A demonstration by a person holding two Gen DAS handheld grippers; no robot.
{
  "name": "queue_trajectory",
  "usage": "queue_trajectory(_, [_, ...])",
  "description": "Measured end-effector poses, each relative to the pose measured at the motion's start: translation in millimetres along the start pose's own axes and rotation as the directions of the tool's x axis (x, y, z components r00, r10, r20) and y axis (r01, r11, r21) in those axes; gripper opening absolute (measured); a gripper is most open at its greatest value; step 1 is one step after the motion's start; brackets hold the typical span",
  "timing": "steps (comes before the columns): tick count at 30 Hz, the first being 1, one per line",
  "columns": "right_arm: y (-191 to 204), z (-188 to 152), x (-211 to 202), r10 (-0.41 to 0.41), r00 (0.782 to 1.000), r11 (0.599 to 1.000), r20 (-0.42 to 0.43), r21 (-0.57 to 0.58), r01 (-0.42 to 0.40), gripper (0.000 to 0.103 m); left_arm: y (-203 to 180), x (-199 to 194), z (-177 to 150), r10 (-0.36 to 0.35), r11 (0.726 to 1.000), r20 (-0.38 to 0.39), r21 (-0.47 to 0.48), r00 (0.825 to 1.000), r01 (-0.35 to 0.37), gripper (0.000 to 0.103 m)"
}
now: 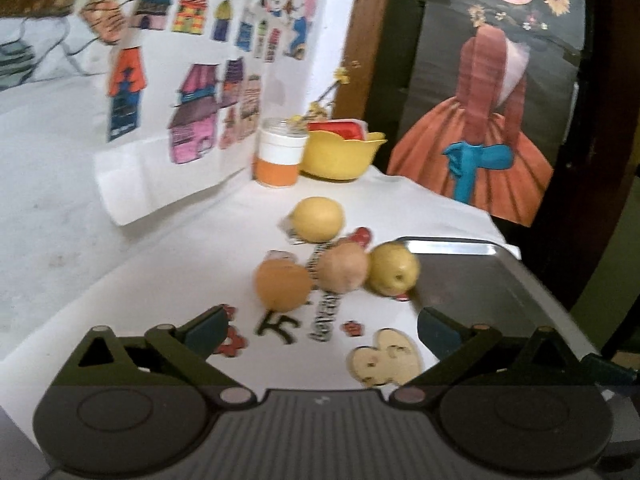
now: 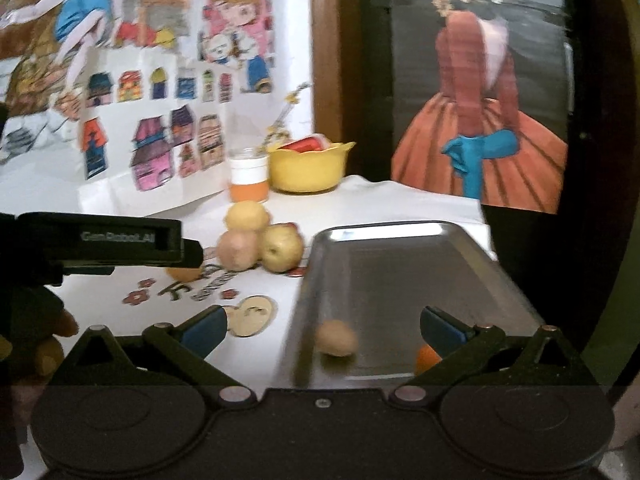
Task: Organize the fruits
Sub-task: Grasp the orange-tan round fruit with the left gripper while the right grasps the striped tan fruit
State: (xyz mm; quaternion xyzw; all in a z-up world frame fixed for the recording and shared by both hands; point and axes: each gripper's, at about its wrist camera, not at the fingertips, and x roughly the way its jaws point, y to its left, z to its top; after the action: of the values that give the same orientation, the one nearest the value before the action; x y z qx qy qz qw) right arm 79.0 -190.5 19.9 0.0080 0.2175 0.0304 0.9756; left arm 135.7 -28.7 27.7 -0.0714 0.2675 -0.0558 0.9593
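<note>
Several fruits lie on the white table: an orange, a brownish-pink fruit, a yellow-green apple touching the metal tray, and a lemon behind them. My left gripper is open, just short of the orange, with nothing between its fingers. In the right wrist view, the tray holds a small tan fruit and an orange fruit partly hidden by a finger. My right gripper hangs open over the tray's near end. The left gripper's body hides most of the orange.
A yellow bowl with red packaging and an orange-and-white jar stand at the back. Paper drawings lean on the wall. A painted dark panel stands right. The table edge runs behind the tray.
</note>
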Motion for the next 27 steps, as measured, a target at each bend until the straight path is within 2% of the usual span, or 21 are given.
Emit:
queue_trajectory(12, [53.6, 25.7, 21.6, 0.117, 0.993, 0.984, -0.023, -0.132, -0.119, 0.102, 48.0, 0.8, 12.2, 0.076, 0.997, 0.000, -0.023, 0.997, -0.076, 0.103])
queue_trajectory(18, [60.4, 46.6, 48.9, 0.127, 0.990, 0.957, -0.064, -0.256, -0.139, 0.102, 69.2, 13.4, 18.3, 0.031, 0.994, -0.052, -0.100, 0.998, -0.036, 0.103])
queue_trajectory(23, [62.3, 53.6, 66.6, 0.095, 0.990, 0.929, -0.104, -0.349, -0.126, 0.102, 77.1, 26.2, 21.8, 0.003, 0.990, -0.094, -0.141, 0.996, -0.017, 0.103])
queue_trajectory(27, [63.6, 57.8, 77.9, 0.104, 0.985, 0.904, -0.136, -0.400, -0.151, 0.102, 80.5, 34.8, 24.2, -0.030, 0.984, -0.123, -0.178, 0.992, 0.008, 0.103])
